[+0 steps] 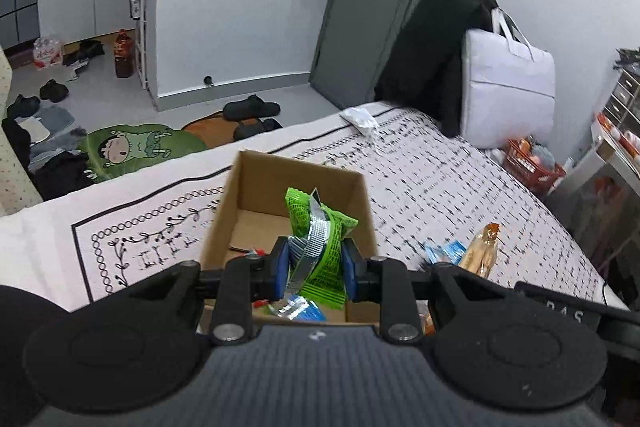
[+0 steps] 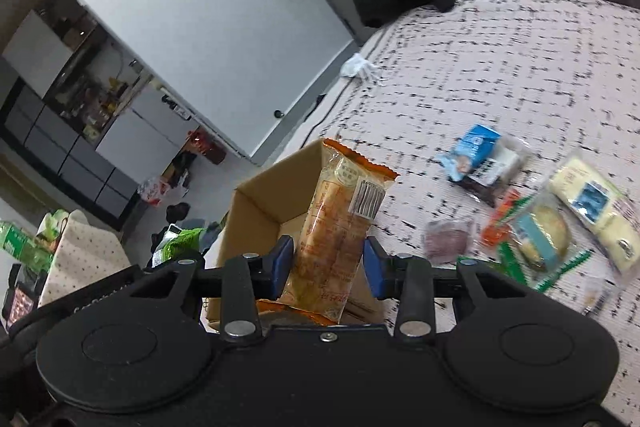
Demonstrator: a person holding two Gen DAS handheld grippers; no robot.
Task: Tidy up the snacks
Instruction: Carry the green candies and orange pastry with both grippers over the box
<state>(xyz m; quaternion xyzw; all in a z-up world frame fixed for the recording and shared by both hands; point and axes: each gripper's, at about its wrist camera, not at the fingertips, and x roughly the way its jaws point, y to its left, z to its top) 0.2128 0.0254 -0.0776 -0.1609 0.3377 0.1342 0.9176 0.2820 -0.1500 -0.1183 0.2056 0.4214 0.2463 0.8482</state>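
1. Snacks are what I am sorting, and two are in my grip now: my left gripper (image 1: 315,263) is clamped on a green crinkled packet (image 1: 320,235), and my right gripper (image 2: 329,261) is clamped on a clear orange-trimmed bread packet (image 2: 340,223); the blue pads (image 1: 281,267) press in from both sides of each

2. Both packets hang above an open cardboard box (image 1: 248,195) that sits on a patterned bedspread (image 1: 440,179); the left wrist view shows a few wrappers already lying in the bottom of the box, though I cannot read what they are

3. More loose snacks lie on the bedspread to the right of the box: a blue packet (image 2: 474,149), a pale yellow packet (image 2: 596,207), a round cake in a blue and green wrapper (image 2: 544,231) and some smaller ones too blurred to name

4. I judge the step in hand to be dropping both packets into the box; most of the pile seems not yet sorted

5. Risks as I see them: the green packet is already crushed at the waist, so a harder squeeze could burst it; the bread packet is tall and held near its lower half, so it may tip over the box wall on release; both grippers are close together over one small opening, so they may knock each other or shove the light box across the cloth
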